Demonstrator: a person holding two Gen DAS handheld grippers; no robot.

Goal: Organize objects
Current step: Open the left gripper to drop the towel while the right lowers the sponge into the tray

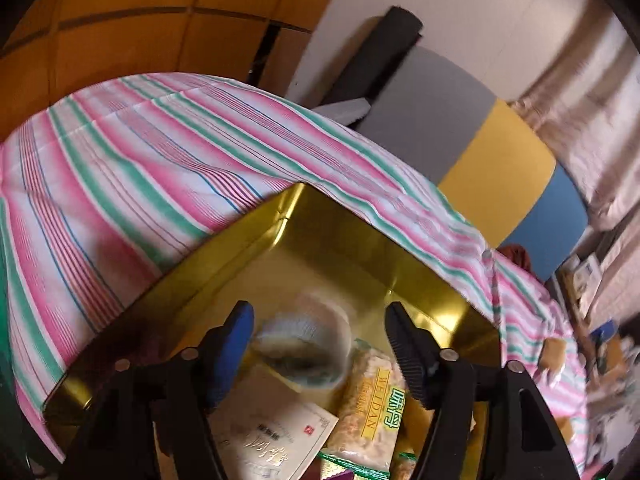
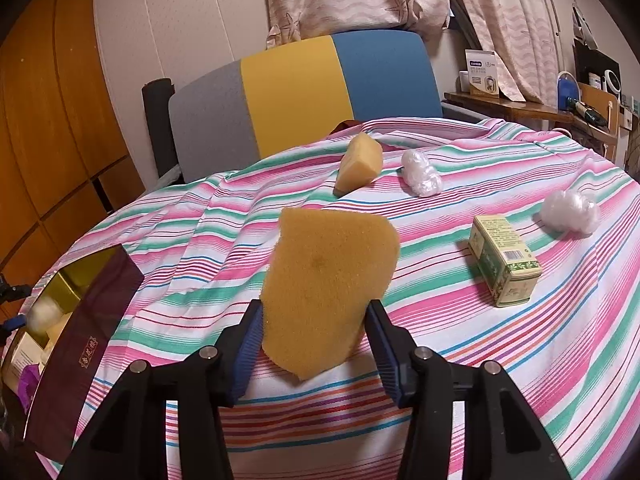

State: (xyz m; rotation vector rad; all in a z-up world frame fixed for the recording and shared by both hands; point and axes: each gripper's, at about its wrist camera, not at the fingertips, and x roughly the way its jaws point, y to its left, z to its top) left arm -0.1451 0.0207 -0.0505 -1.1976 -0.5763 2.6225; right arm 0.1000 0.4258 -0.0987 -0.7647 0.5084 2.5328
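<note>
Tin (image 1: 332,236): gold-lined, open, on the striped cloth (image 1: 120,184); serves as the collecting box. Holds a white wad (image 1: 308,344), a card (image 1: 276,436) and a snack pack (image 1: 372,404), laid loosely together.

Left gripper (image 1: 320,320): over the tin, fingers spread, pinching nothing; the blurred wad lies between and beyond the tips, probably just let go or about to be taken, cannot tell which.

Right gripper (image 2: 314,320): pressed onto a sponge (image 2: 328,280), held clear above the cloth, right of the tin (image 2: 68,280); judged to be in carriage toward it.

Still outside the tin, farther right on the cloth: second sponge (image 2: 358,164), two plastic wads (image 2: 422,174) (image 2: 570,212), green box (image 2: 504,260), all well apart.

Task judged partly done.
</note>
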